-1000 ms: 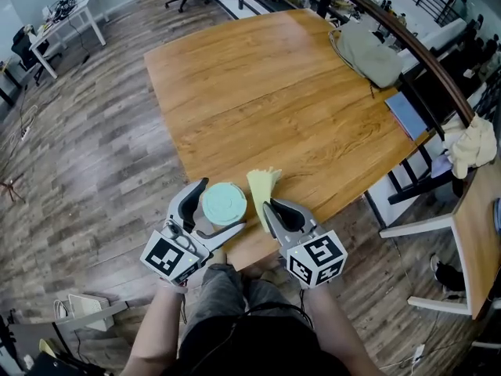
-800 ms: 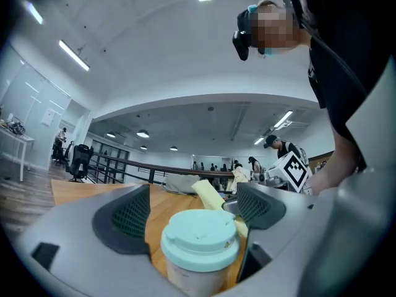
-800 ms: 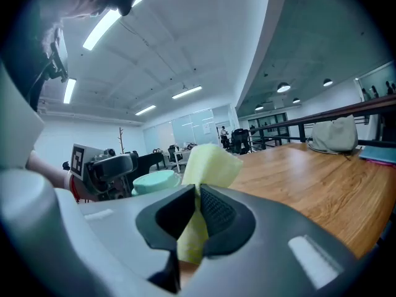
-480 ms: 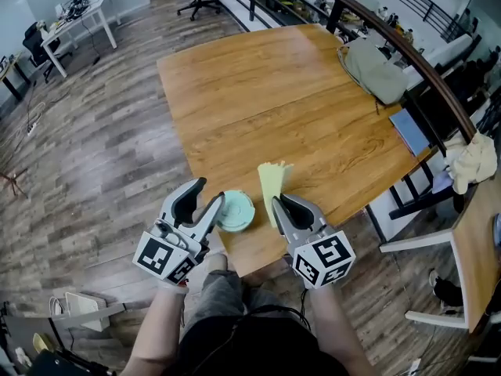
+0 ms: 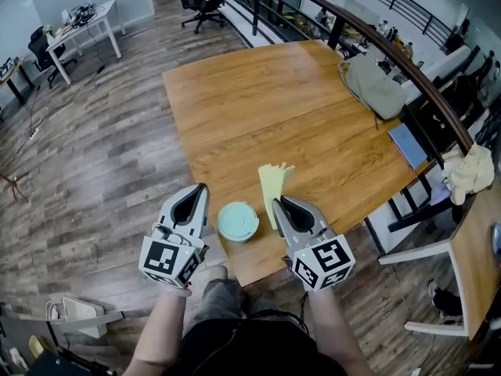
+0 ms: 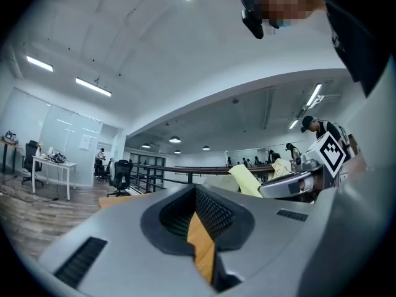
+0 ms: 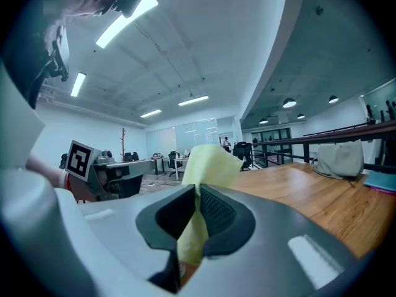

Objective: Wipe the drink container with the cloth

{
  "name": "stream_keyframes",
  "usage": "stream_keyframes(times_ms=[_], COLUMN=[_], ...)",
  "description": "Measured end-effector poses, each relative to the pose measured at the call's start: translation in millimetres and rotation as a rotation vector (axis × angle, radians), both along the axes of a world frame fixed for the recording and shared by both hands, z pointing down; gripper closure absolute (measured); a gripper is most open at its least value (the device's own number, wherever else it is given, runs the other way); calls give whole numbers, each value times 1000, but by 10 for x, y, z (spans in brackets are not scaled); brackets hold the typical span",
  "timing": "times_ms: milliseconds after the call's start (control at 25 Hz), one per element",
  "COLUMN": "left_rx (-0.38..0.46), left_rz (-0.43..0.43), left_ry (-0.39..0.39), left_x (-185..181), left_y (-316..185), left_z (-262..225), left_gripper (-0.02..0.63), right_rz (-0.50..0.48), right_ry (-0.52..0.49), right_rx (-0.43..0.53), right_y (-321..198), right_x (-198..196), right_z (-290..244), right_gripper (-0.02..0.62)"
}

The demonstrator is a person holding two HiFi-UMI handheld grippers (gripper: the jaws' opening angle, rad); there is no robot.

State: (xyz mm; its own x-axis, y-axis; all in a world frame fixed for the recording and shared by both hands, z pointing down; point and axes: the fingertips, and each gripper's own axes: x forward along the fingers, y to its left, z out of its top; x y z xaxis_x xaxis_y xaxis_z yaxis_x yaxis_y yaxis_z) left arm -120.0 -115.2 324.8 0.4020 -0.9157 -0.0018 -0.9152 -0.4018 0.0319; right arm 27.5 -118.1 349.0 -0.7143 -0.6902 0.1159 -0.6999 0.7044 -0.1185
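We see the drink container from above: round, pale teal, lid on, standing upright near the table's 6 o'clock edge. Our left gripper hangs at its 9 o'clock, just beside it and not touching. Its jaws have just been closing and now meet with nothing between them. Our right gripper, at the container's 3 o'clock, pinches the pale yellow cloth, which sticks out past the tips towards 12 o'clock.
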Motion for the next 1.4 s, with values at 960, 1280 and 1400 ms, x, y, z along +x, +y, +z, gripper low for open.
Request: stream_keyframes(times_ms=[960,1280,1400], left_rx=[4,-5,-1], left_rz=[-25,-39,-39], left_ry=[21,41,44], left_x=[-186,-295,-309], left_y=[33,57,49], left_z=[-87,-66,-78], left_gripper=[609,609,609], right_rz=[59,72,73], right_ry=[48,28,25], right_rx=[132,144,145], right_y=[-3,3,-3], right_x=[-40,-43,-55], right_z=[-302,-365,-365], right_gripper=[561,561,561])
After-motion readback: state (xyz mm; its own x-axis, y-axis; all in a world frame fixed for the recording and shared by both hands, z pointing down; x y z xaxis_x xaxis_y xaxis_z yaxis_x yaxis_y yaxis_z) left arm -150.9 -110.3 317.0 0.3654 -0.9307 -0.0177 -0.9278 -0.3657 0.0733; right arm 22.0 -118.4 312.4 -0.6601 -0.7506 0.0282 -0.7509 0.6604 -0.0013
